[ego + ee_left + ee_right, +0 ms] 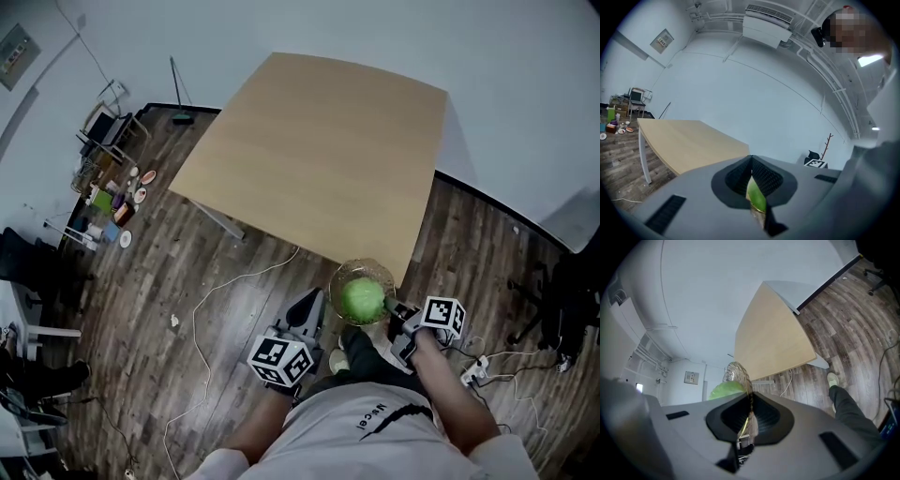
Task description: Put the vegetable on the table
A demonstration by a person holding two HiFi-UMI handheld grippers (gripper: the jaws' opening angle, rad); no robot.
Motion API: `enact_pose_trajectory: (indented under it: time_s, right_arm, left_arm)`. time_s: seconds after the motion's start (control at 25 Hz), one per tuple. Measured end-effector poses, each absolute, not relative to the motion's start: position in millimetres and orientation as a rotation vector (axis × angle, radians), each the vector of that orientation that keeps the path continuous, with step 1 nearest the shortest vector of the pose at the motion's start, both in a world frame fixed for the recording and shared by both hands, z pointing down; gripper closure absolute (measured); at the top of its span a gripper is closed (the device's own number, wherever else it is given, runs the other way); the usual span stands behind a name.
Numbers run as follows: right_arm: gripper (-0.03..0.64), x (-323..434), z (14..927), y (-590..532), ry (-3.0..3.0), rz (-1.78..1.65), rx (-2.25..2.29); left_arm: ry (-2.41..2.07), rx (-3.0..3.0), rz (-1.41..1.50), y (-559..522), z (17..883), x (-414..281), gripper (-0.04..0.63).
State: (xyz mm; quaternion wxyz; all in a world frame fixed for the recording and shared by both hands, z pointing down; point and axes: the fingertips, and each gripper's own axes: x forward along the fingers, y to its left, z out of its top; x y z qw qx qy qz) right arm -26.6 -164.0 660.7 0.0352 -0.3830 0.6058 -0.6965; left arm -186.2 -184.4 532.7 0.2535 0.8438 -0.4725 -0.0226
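Low in the frame, just short of the light wooden desk [319, 159], the round green vegetable [362, 299] sits in a clear glass bowl [349, 272] clamped at its rim by left tongs [312, 305] and right tongs [398, 314], its placing seemingly yet to come.

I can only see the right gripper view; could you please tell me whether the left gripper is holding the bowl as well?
Observer: It seems so. In the left gripper view, the left gripper has its jaws closed on a thin glassy edge with green behind it, apparently the rim of the bowl.
Operator: Thank you. Is the bowl above the table yet?
Observer: Not clearly. In the head view it hangs at the near corner of the table, close in front of the person. The round green vegetable sits inside it, and the right gripper is at its opposite side.
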Motion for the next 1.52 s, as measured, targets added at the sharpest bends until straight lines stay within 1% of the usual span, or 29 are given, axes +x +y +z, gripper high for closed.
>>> enact_pose_trajectory:
  time_s: [0.2,0.52,0.84,1.52]
  right_arm:
    - [0.591,-38,665,-221,1.867,-2.152,-1.155]
    - [0.591,-34,677,-304,1.877,-2.177,-1.136]
    - [0.591,-42,691,-354,1.839,-2.195,-1.155]
    - [0.591,-55,752,-454,1.61,-2.082,-1.347]
  left_arm:
    - [-1.287,2.285,-0.056,-241,530,-195,0.583]
    - [-1.319,2.271,-0.037,-326,530,-188,0.583]
    - [-1.339,2.277,-0.002,-377,531,-192,0.583]
    - [-1.042,2.388,0.112,-513,570,-188,0.583]
